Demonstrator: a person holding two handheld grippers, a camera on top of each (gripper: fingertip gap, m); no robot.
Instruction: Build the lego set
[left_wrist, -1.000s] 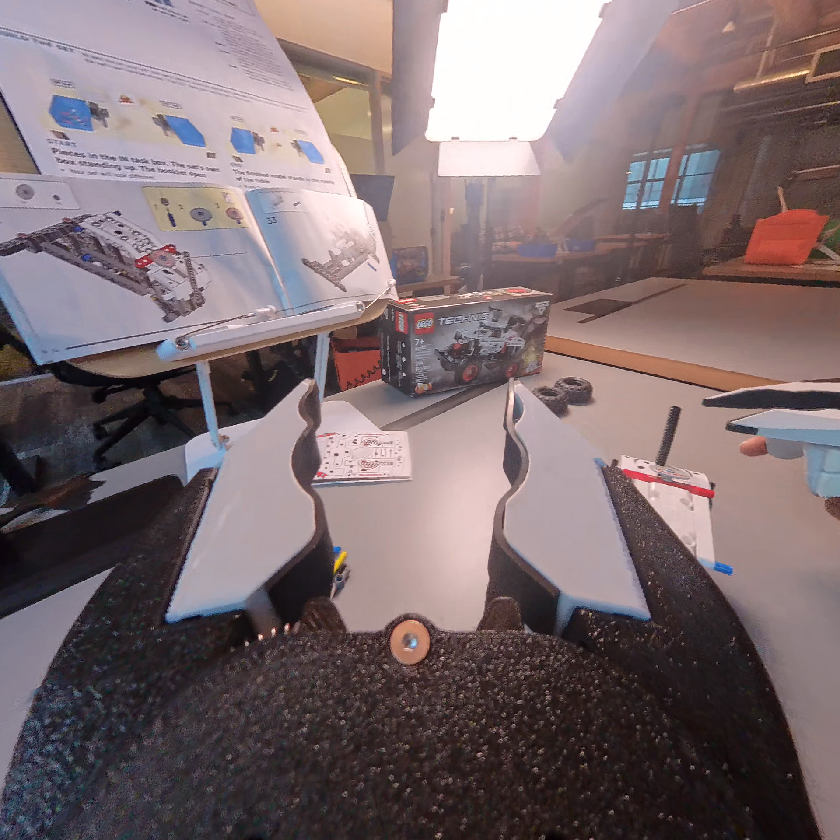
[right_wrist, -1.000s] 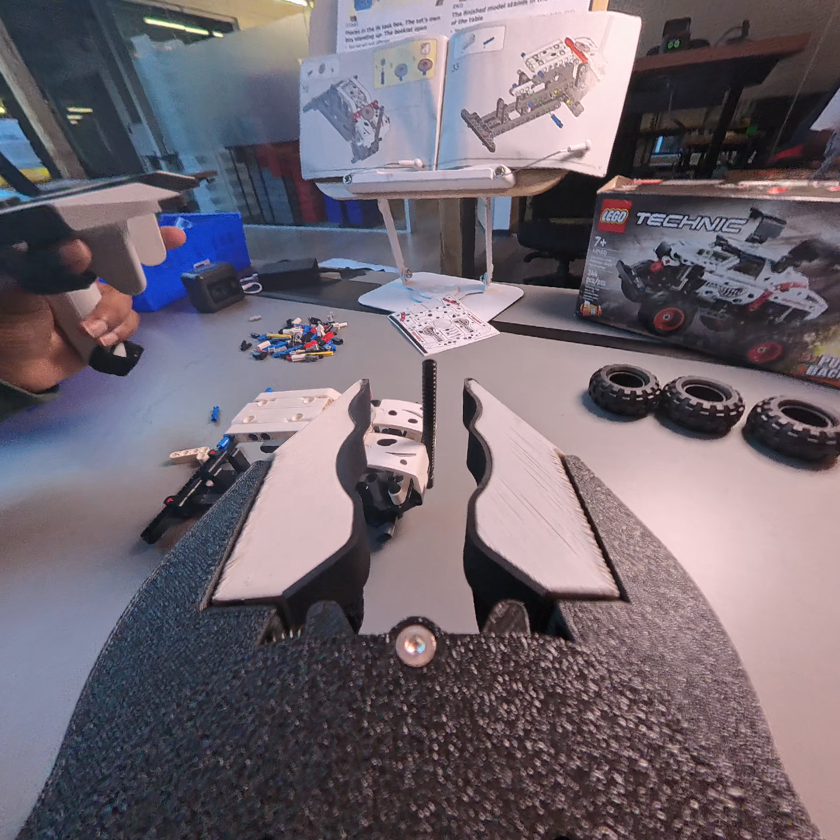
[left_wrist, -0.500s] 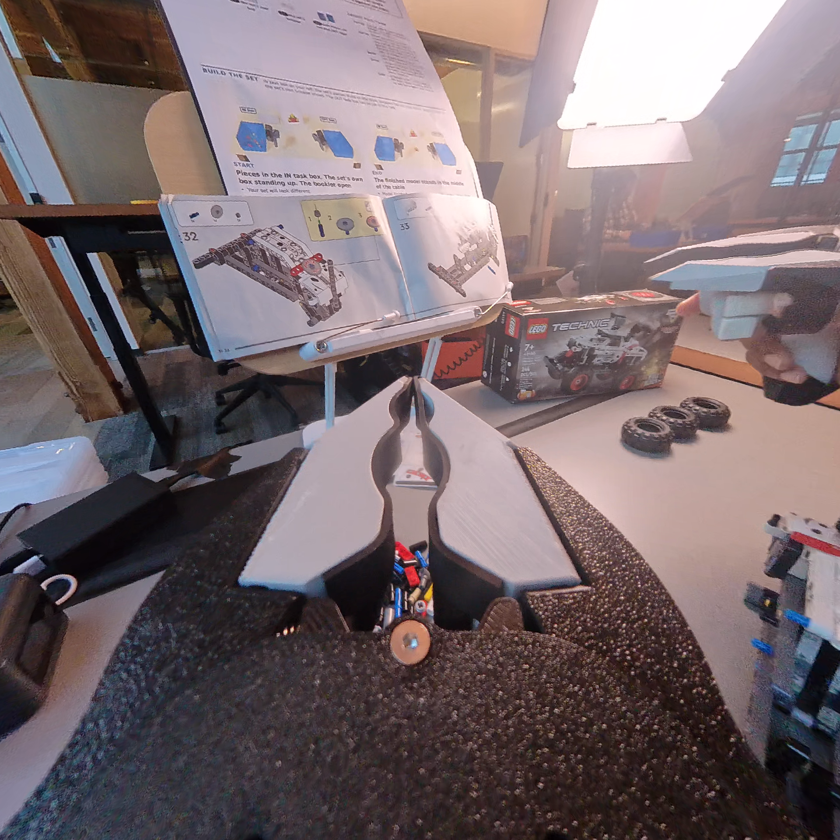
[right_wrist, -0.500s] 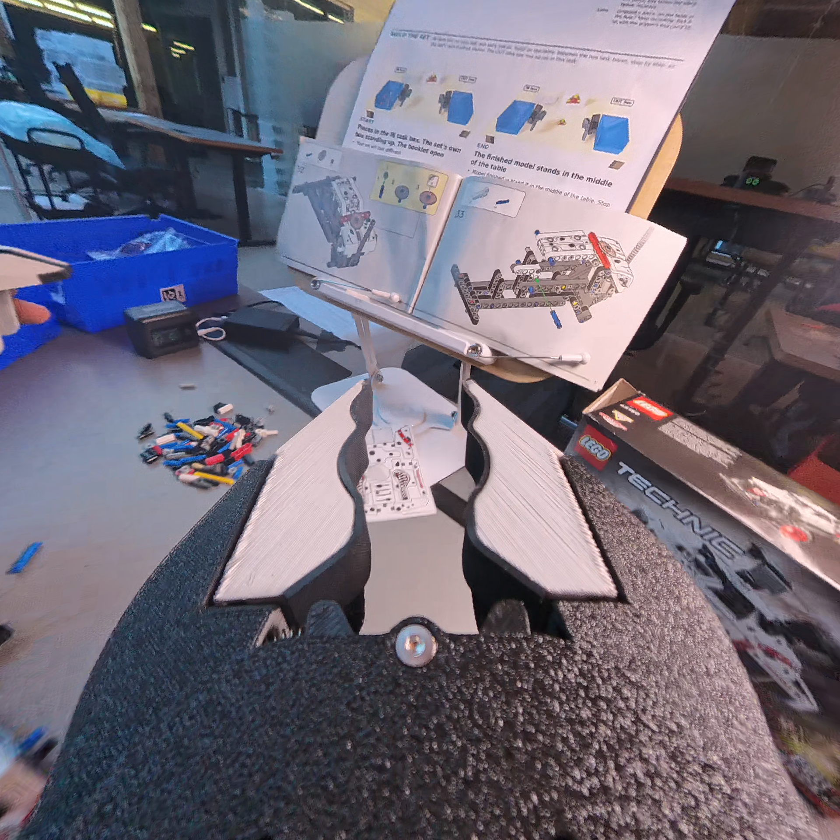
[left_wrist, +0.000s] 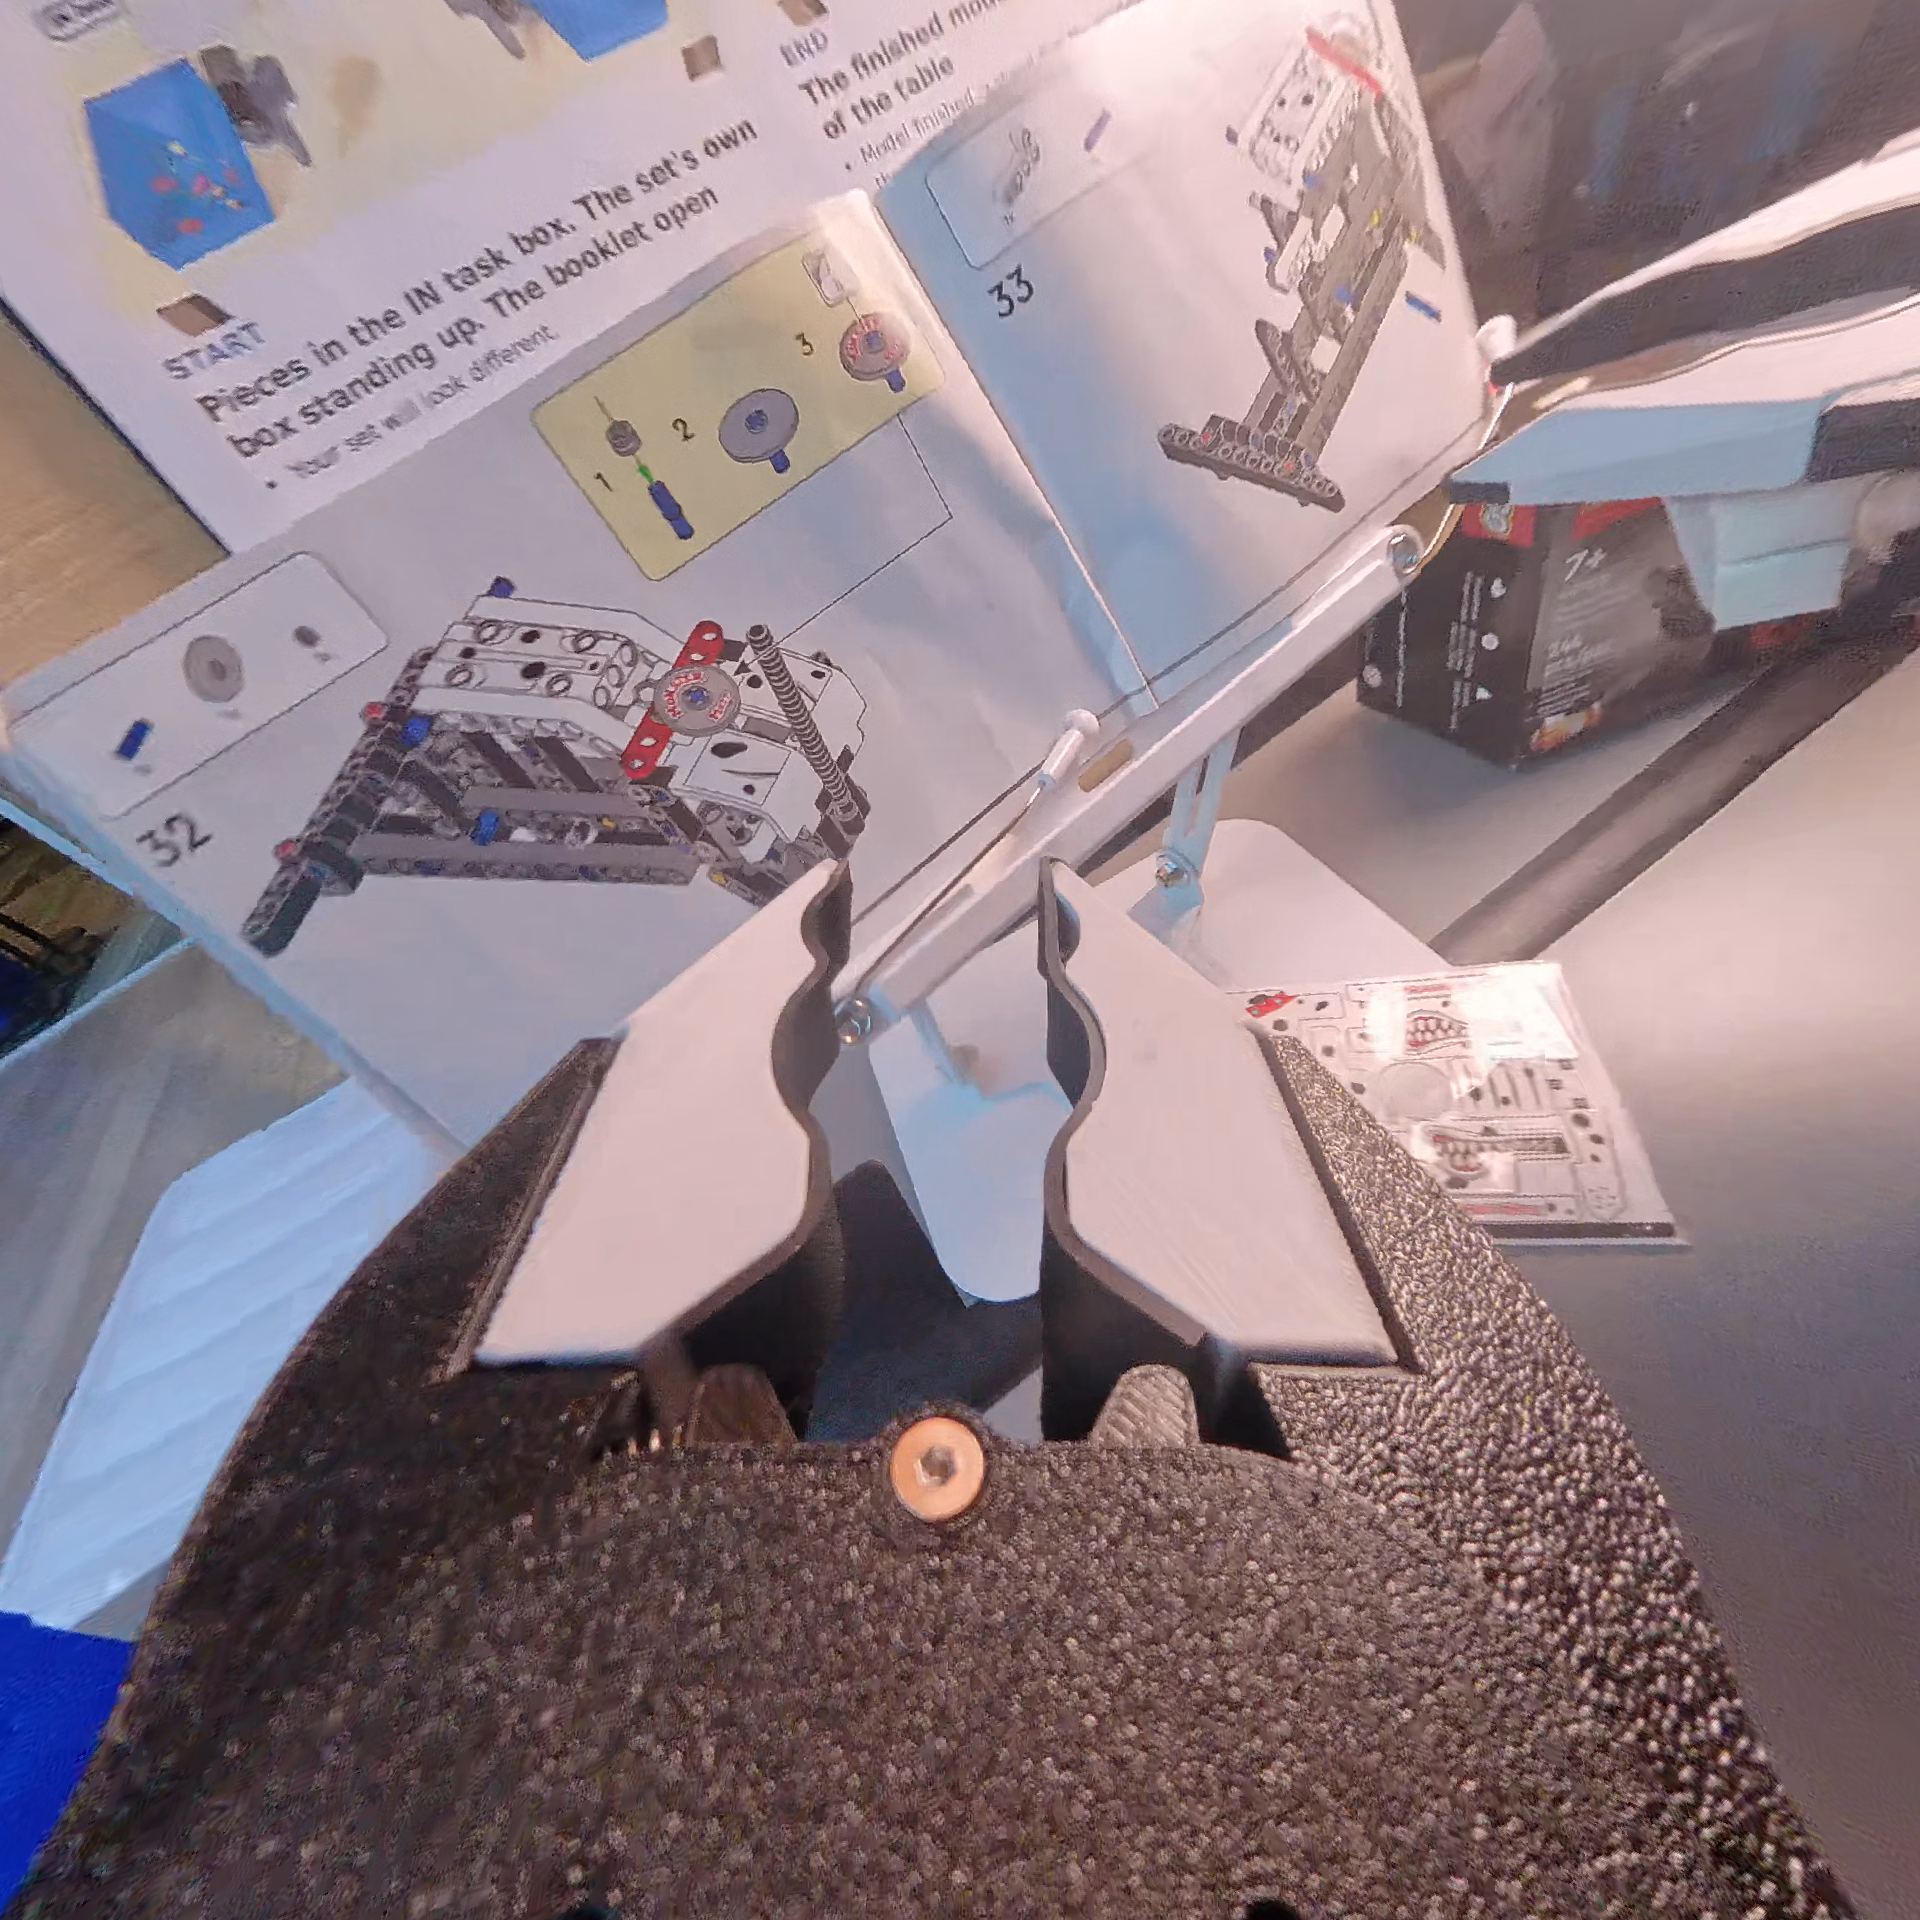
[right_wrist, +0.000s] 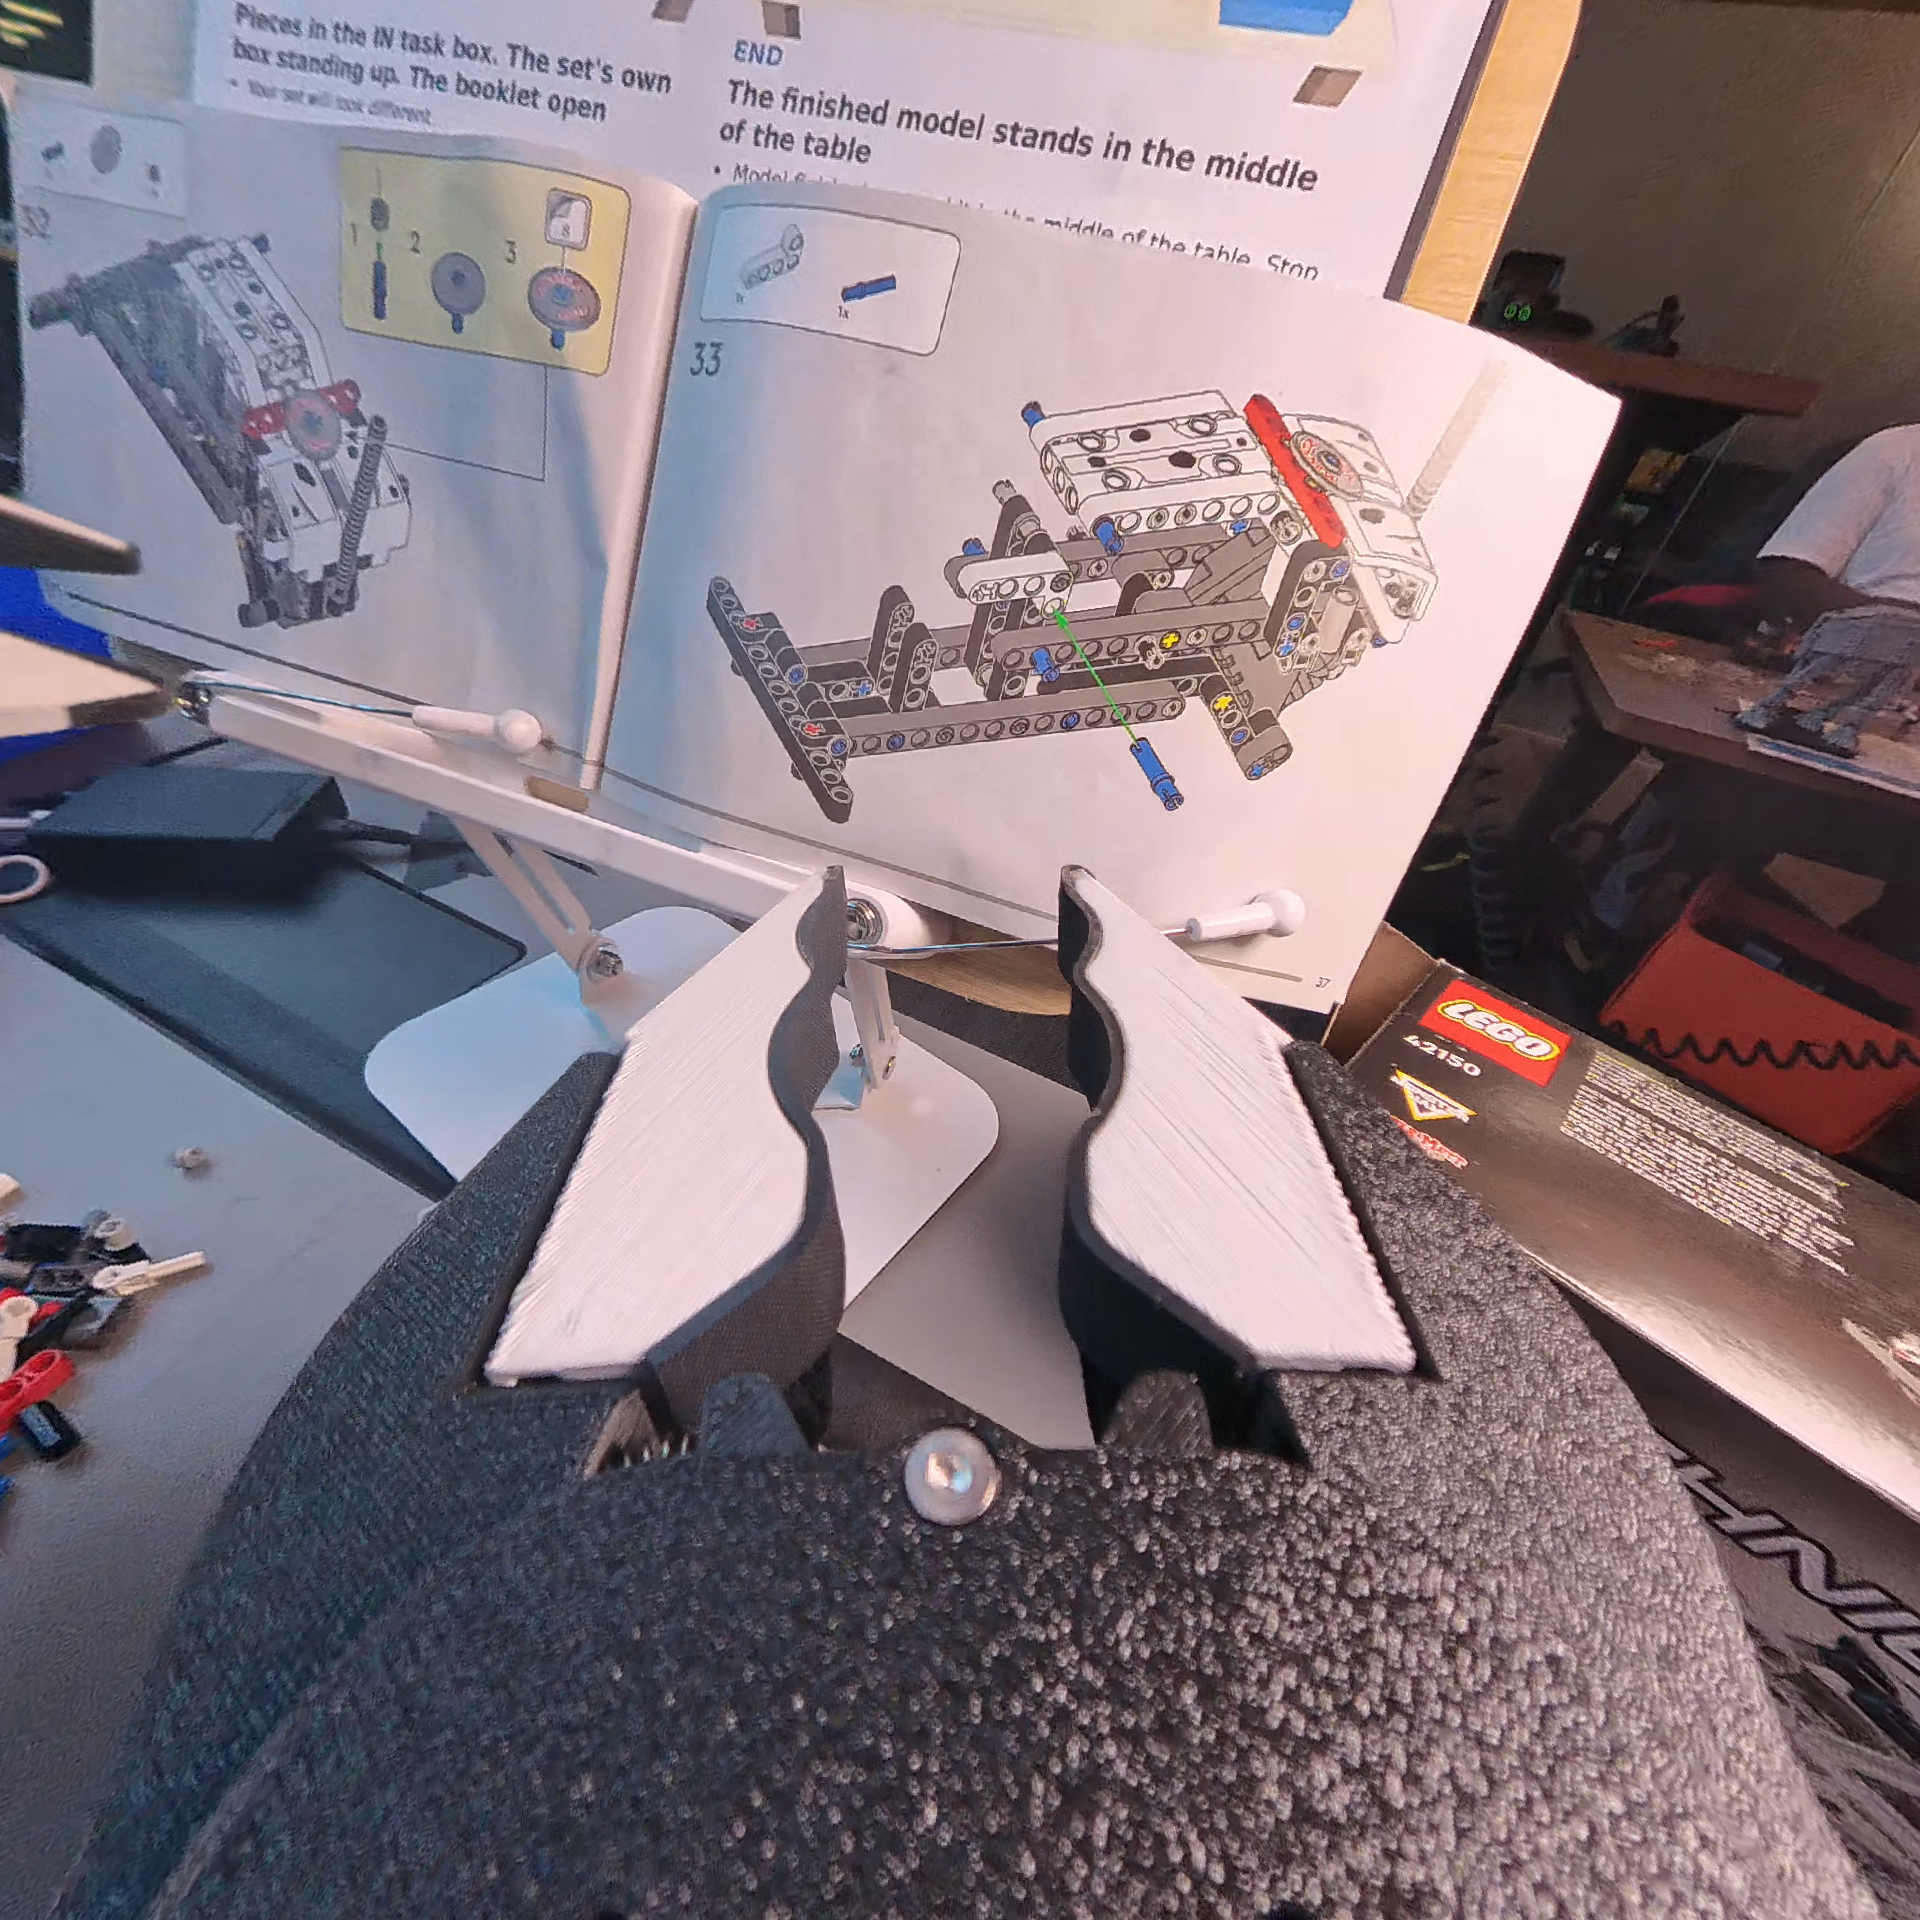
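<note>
Left tongs (left_wrist: 940, 888) and right tongs (right_wrist: 951, 894) both released, empty, facing open instruction booklet (right_wrist: 1039, 540), printed set box (right_wrist: 1621, 1153) alongside

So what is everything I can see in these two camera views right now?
instruction booklet: one, white, open on the stand
printed sheet: one, white, behind the booklet
stand: one, white, on the grey table
sticker sheet: one, pale, flat beside the stand's base
set box: one, black, right of the stand
loose pieces: a mixed-colour pile, table's left
black box with cable: one, far left
left gripper: open, empty
right gripper: open, empty
</note>
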